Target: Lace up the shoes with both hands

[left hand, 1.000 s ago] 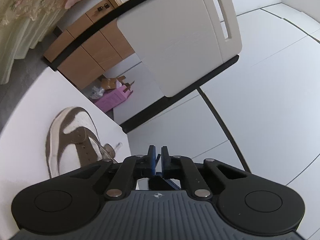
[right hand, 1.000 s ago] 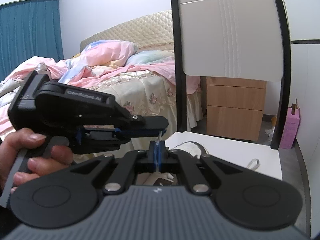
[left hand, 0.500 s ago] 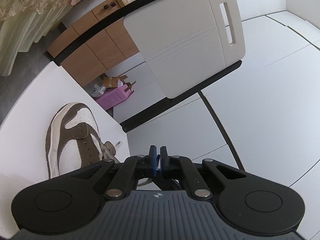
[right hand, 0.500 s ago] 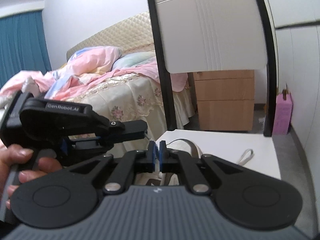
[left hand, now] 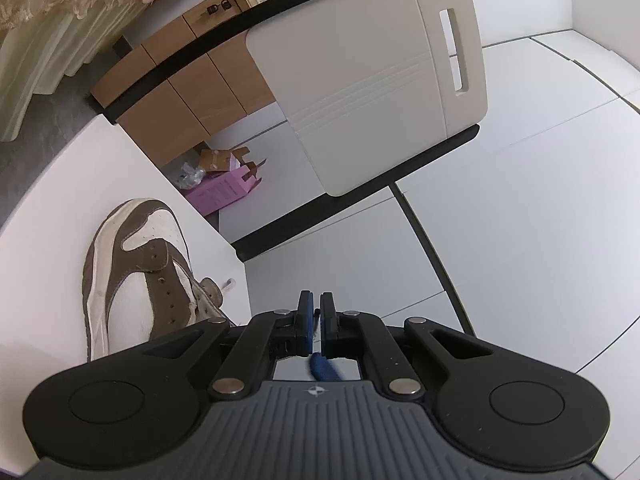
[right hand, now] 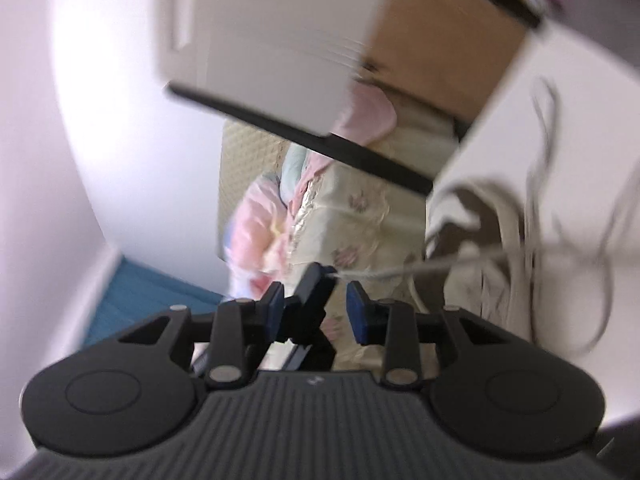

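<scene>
While the left gripper [left hand: 314, 322] is pinching the thin lace [right hand: 420, 269] shut by its tip, the right gripper [right hand: 316, 312] is standing open, having just let go. Shoe [left hand: 136, 276] is lying on the white table [left hand: 60, 184]; lace's floppy and light, so I'd be grabbing near the stiff tip.

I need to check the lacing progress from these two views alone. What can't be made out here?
- Shoe, left wrist view: the heel end is hidden behind the left tool.
- Lace, right wrist view: motion blur hides which eyelet it runs to.
- Left tool's grip: its fingers look closed on the lace end, but blur leaves that uncertain.
- Right tool: open, its jaws have just been opening; nothing pressed between its pads.
</scene>
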Motion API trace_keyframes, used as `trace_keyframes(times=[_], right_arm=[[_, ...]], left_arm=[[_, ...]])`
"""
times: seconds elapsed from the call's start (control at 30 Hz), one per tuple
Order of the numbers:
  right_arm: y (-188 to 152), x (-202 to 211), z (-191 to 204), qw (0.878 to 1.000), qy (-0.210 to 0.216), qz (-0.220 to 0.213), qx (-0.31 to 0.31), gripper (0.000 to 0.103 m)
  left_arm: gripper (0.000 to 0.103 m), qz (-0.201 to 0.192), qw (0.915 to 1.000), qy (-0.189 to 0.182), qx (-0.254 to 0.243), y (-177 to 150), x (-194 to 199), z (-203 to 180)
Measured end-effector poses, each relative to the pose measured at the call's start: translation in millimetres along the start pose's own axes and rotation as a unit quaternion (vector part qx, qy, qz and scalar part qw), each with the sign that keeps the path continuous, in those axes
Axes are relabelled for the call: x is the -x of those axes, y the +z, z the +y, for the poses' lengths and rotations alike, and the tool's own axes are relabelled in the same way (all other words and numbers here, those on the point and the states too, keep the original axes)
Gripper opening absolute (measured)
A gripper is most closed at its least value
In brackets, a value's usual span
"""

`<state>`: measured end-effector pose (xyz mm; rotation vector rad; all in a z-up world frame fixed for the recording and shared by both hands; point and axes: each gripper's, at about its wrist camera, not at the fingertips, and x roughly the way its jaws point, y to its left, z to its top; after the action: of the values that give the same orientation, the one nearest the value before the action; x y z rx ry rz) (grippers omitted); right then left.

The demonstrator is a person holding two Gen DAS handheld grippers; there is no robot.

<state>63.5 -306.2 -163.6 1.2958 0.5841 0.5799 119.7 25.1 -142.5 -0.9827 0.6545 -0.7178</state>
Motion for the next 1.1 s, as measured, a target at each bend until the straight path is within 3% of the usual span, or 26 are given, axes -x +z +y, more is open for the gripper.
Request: trace_keyframes(times=[0.23,0.57,0.73,0.77,0.87,0.97,1.1], right_arm=[[5,-7,-30,0.992,0.032,-0.018,-0.118,0.036],[9,-2,-41,0.987,0.039,-0.04,-0.149,0.035],[11,1,-40,0.986,0.05,-0.045,-0.152,0.024],[11,0,-39,0.987,0.048,-0.044,-0.149,0.015],[10,0,-37,0.989,0.038,-0.037,-0.141,0.013],[11,1,-36,0.99,0.033,-0.043,-0.132,0.002],[12,4,-37,0.991,0.018,-0.053,-0.125,0.002]], left_arm=[[0.004,0.005,1.0,-0.008,-0.003,-1,0,-2],[0.004,0.013,0.9999,-0.01,-0.004,-2,-3,-3],[0.004,0.016,0.9998,-0.008,-0.005,-4,-4,-4],[0.004,0.016,0.9998,-0.007,-0.005,-4,-4,-3],[0.004,0.019,0.9998,-0.007,-0.005,-4,-4,-4],[0.004,0.022,0.9997,-0.005,-0.008,-5,-5,-4],[0.004,0.018,0.9998,-0.006,-0.001,-5,-3,-3]])
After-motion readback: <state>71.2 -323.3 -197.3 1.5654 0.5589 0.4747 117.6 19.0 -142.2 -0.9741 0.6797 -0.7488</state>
